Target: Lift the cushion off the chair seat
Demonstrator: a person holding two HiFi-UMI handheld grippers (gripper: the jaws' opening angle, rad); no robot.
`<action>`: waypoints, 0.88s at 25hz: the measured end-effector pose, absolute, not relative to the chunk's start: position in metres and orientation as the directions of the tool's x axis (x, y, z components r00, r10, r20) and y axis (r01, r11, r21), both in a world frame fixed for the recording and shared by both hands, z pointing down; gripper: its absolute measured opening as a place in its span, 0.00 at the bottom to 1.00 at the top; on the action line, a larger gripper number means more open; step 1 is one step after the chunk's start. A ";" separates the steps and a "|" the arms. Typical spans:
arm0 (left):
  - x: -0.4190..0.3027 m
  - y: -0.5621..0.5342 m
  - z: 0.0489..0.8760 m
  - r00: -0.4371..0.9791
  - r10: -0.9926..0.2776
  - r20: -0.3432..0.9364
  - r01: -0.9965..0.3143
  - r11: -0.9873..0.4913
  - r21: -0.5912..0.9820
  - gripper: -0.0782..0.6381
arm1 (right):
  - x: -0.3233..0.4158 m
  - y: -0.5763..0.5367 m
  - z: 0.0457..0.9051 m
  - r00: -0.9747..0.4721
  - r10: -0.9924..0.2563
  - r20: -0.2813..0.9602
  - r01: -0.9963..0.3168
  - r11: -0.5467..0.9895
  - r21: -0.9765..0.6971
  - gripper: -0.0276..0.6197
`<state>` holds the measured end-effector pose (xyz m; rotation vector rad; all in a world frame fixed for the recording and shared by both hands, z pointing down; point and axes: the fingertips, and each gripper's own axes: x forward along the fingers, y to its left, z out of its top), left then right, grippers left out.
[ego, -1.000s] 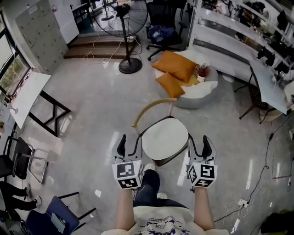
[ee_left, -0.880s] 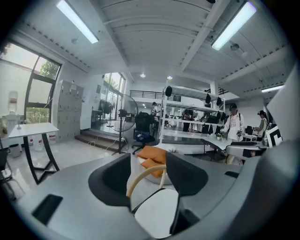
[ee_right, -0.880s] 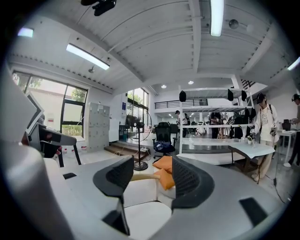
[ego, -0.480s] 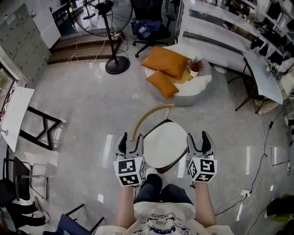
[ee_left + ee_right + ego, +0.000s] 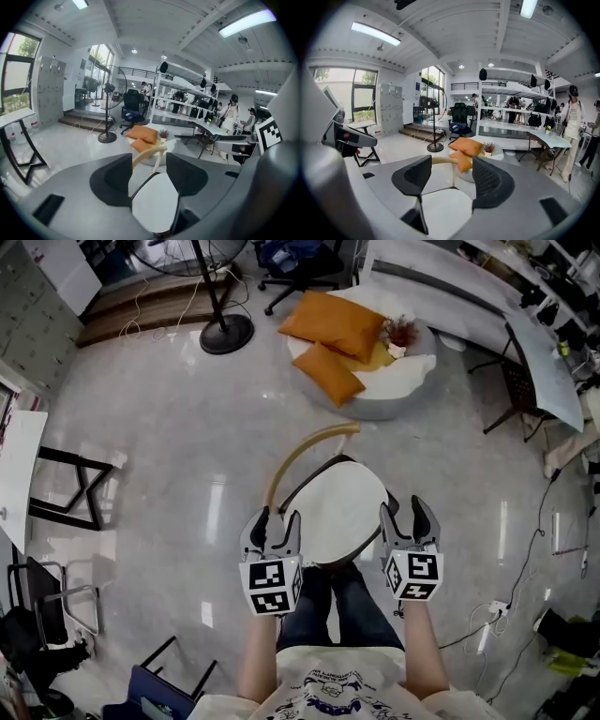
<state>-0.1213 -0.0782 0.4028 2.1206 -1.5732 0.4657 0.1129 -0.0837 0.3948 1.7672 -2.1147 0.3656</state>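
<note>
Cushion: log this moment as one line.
approach | left gripper open, empty | right gripper open, jaws just opening, empty | cushion on chair, not gripped

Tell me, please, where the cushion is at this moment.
The cushion lies on the chair at the centre of the head view, between the left gripper and the right gripper, both open beside it.

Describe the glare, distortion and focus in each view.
Head view: the glossy floor carries bright streaks of reflected light, and the edges bend. Left gripper view: fisheye circle with black corners, ceiling strip light blown out, close foreground soft. Right gripper view: same dark rim, straight lines bowed, window bright.
</note>
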 end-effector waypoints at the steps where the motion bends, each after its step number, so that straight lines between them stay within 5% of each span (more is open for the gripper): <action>1: -0.118 -0.081 0.410 0.288 -0.796 0.532 -0.958 -0.240 0.160 0.43 | 0.115 -0.088 0.405 -0.159 -0.880 0.447 -0.981 0.194 0.033 0.49; 22: -0.091 -0.078 0.643 0.230 -0.556 0.799 -0.971 -0.075 0.227 0.45 | 0.162 -0.161 0.631 -0.231 -0.667 0.708 -0.948 0.318 -0.010 0.49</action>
